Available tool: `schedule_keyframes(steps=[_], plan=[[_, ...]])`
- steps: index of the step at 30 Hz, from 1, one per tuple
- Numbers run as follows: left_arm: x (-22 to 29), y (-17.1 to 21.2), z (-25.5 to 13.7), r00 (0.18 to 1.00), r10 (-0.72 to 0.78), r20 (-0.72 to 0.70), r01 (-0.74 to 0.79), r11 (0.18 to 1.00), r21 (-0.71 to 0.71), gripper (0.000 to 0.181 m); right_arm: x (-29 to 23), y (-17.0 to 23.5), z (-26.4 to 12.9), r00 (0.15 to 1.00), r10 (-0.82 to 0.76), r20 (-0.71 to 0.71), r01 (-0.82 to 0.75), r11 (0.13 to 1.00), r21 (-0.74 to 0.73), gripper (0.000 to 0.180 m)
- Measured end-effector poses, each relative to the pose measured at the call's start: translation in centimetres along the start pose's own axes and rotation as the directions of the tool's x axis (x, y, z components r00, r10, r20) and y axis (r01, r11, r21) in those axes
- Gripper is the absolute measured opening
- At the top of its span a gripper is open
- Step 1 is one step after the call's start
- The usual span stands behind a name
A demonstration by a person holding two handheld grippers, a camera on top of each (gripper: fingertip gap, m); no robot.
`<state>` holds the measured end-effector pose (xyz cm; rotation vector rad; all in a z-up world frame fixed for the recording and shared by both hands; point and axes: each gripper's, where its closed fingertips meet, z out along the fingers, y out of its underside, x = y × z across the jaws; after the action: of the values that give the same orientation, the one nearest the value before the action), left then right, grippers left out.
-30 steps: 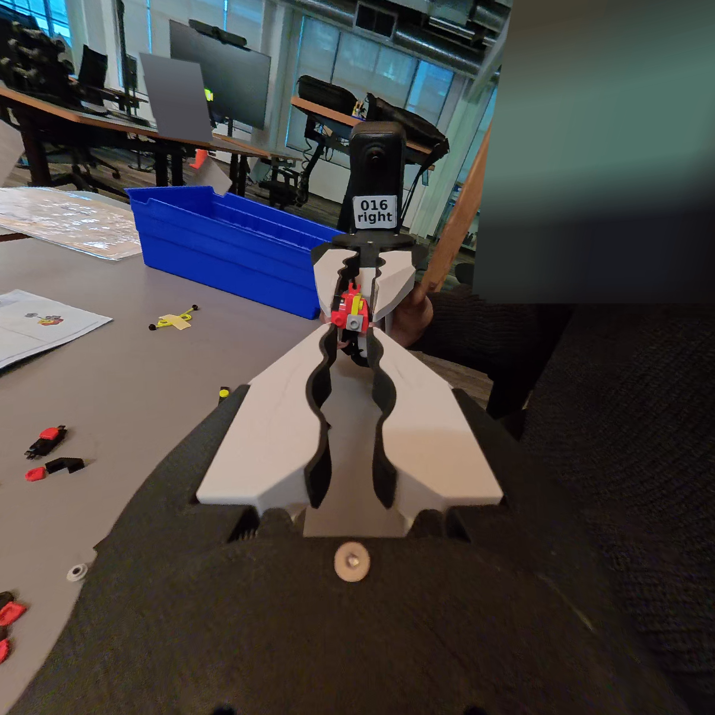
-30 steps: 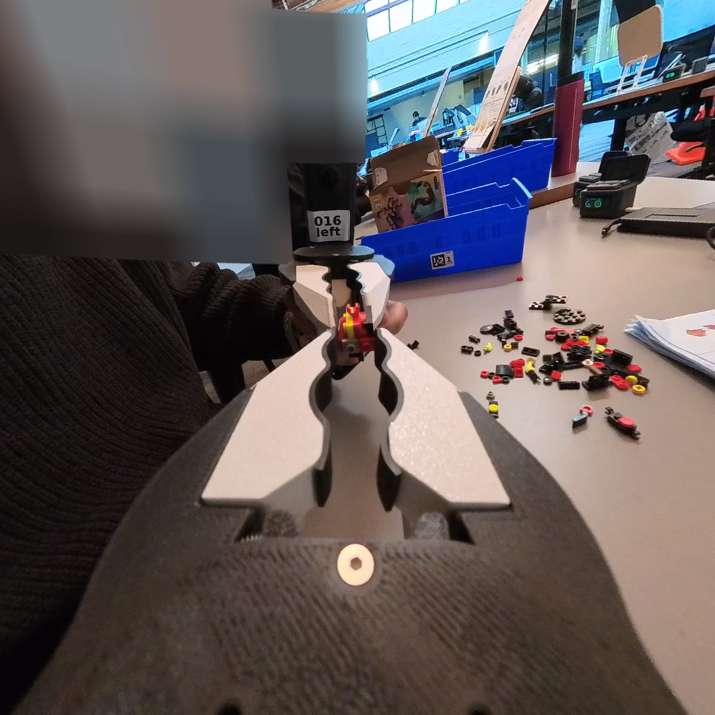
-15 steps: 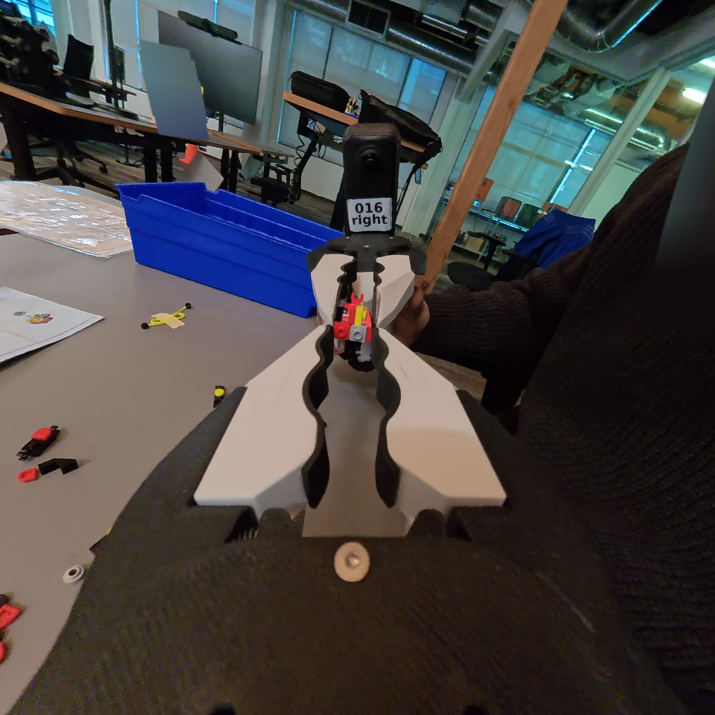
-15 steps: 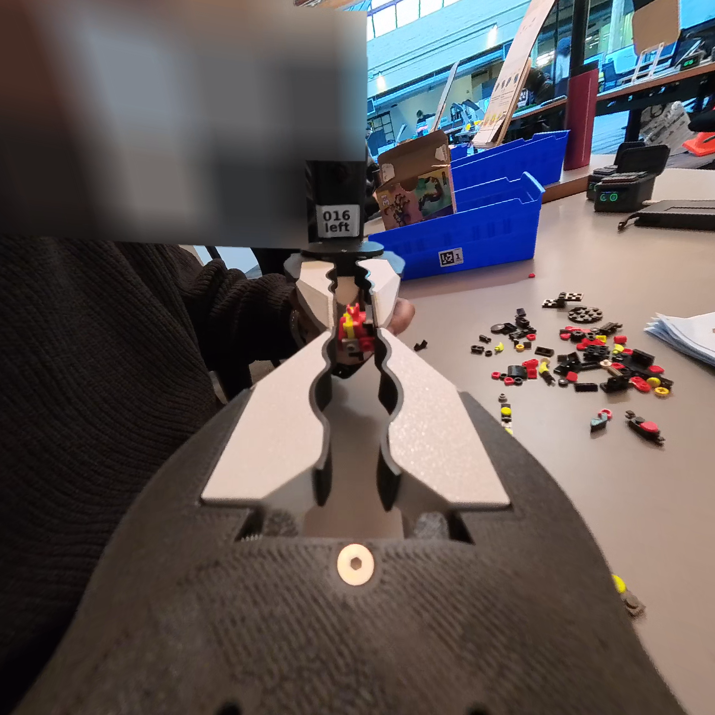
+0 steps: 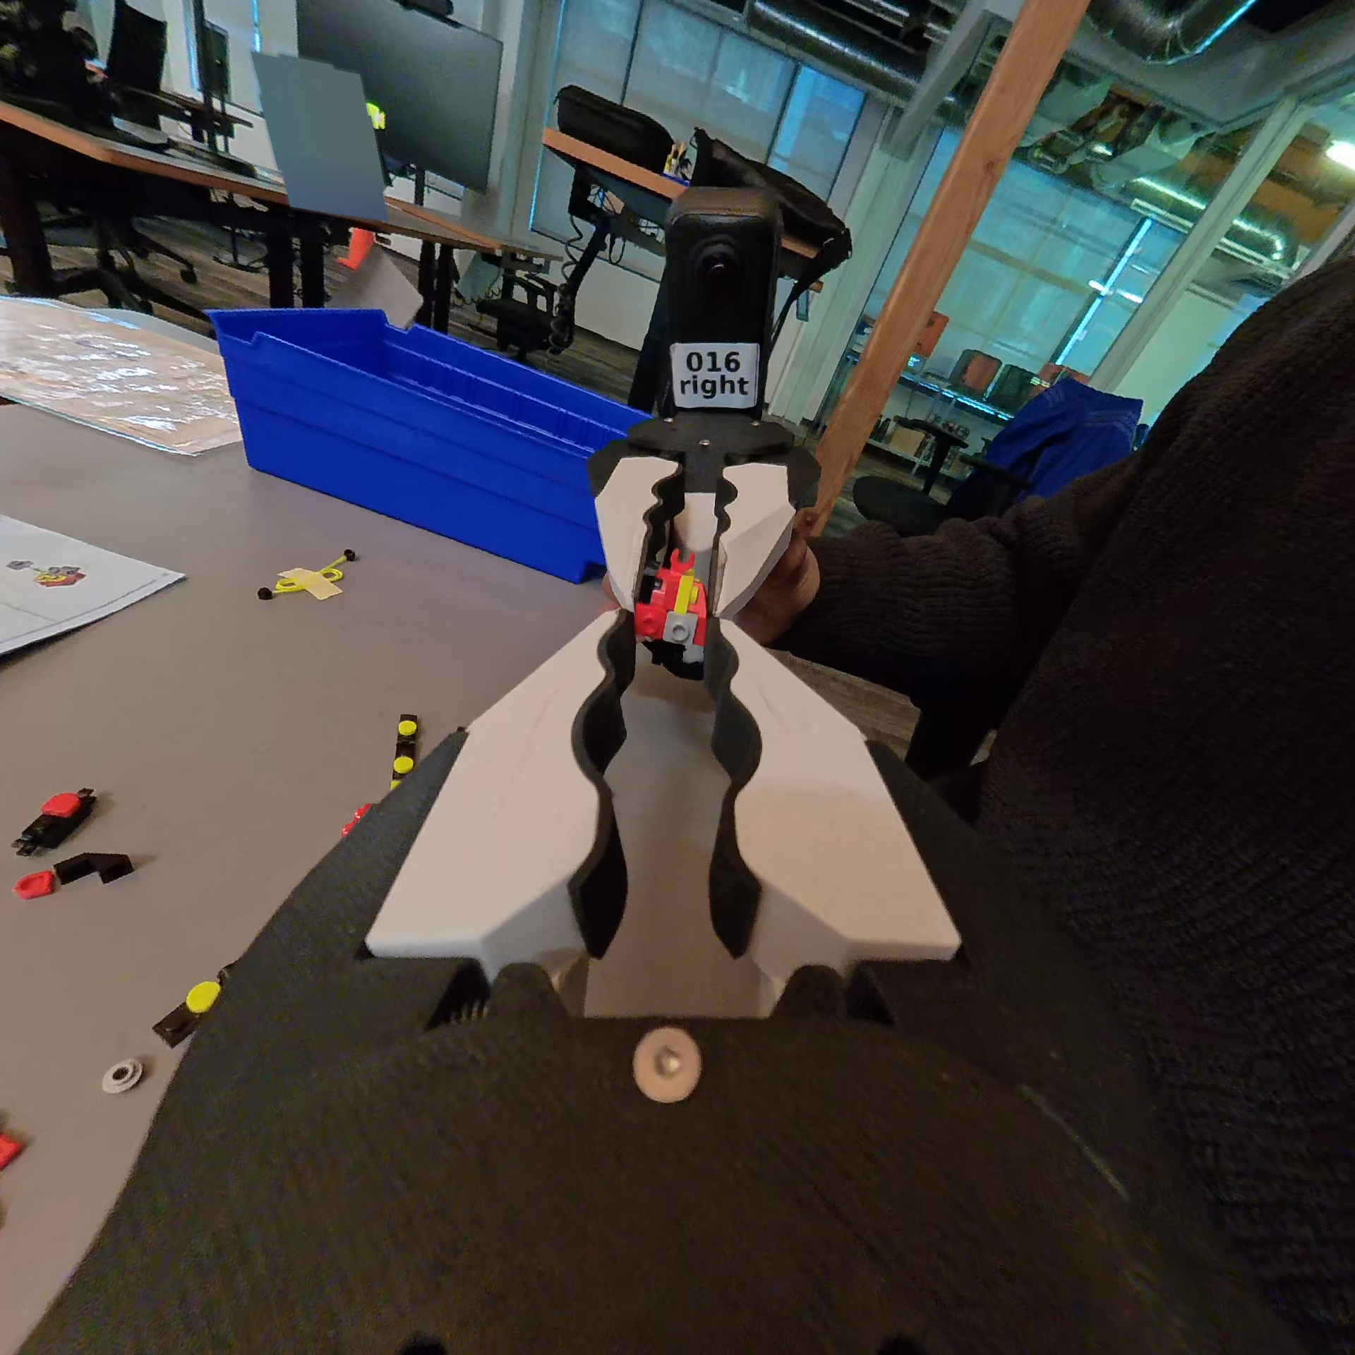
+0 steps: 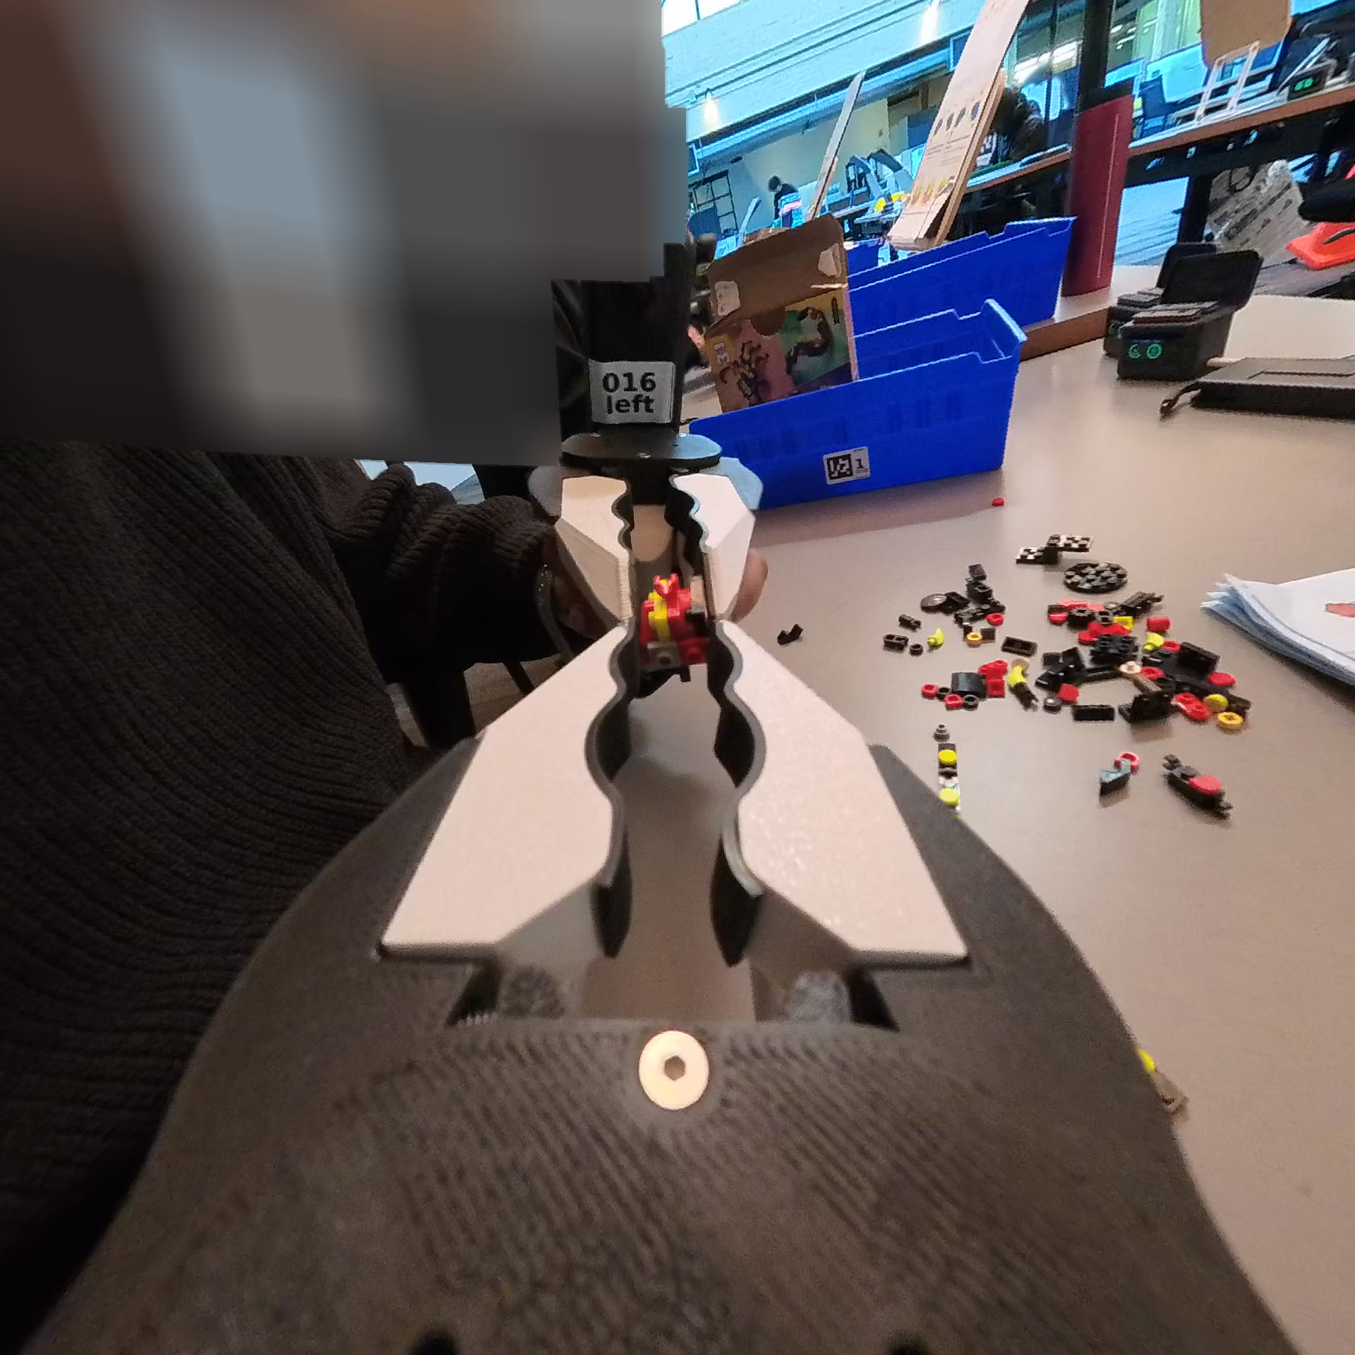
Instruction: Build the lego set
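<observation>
A small red, yellow and grey lego assembly (image 5: 671,616) is held in the air between my two grippers, which face each other tip to tip. My left gripper (image 5: 669,641) is shut on its near side. My right gripper (image 5: 678,586) grips it from the far side. In the right wrist view the assembly (image 6: 671,630) sits in my right gripper (image 6: 671,649), with the left gripper (image 6: 671,601) behind it. A hand shows behind each far gripper. Where exactly the pads touch the assembly is partly hidden.
A pile of loose black, red and yellow lego pieces (image 6: 1100,652) lies on the grey table (image 6: 1100,916), next to a booklet (image 6: 1305,616). Blue bins (image 6: 880,432) (image 5: 410,432), a cardboard box (image 6: 784,322), an instruction sheet (image 5: 66,586) and stray pieces (image 5: 66,821) stand around. Left and right tips are no more than a few centimetres apart.
Both grippers stay shut on the assembly, tip to tip. The pair has shifted only slightly over the table; the assembly keeps its place between the fingers.
</observation>
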<state>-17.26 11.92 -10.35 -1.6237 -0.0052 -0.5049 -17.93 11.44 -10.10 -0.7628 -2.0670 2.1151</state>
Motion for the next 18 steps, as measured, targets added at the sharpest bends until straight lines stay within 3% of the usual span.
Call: schedule_keyframes(steps=[5, 9, 18], plan=[[-0.6, -0.8, -0.5, 1.000, -0.027, 0.000, 0.027, 0.999, 0.045, 0.017, 0.6, -0.8, 0.5, 0.998, -0.019, -0.060, 0.022, 0.999, 0.048, 0.018], [-0.7, -1.1, -0.8, 0.999, -0.038, -0.002, 0.038, 0.997, 0.067, 0.017, 0.8, -1.1, 0.2, 0.998, -0.003, -0.068, 0.008, 0.998, 0.065, 0.033], [-0.5, -0.6, -0.4, 0.999, -0.034, -0.014, 0.035, 0.999, 0.040, 0.017, 0.4, -0.6, 0.2, 0.999, 0.043, -0.005, -0.043, 0.997, 0.061, 0.016]])
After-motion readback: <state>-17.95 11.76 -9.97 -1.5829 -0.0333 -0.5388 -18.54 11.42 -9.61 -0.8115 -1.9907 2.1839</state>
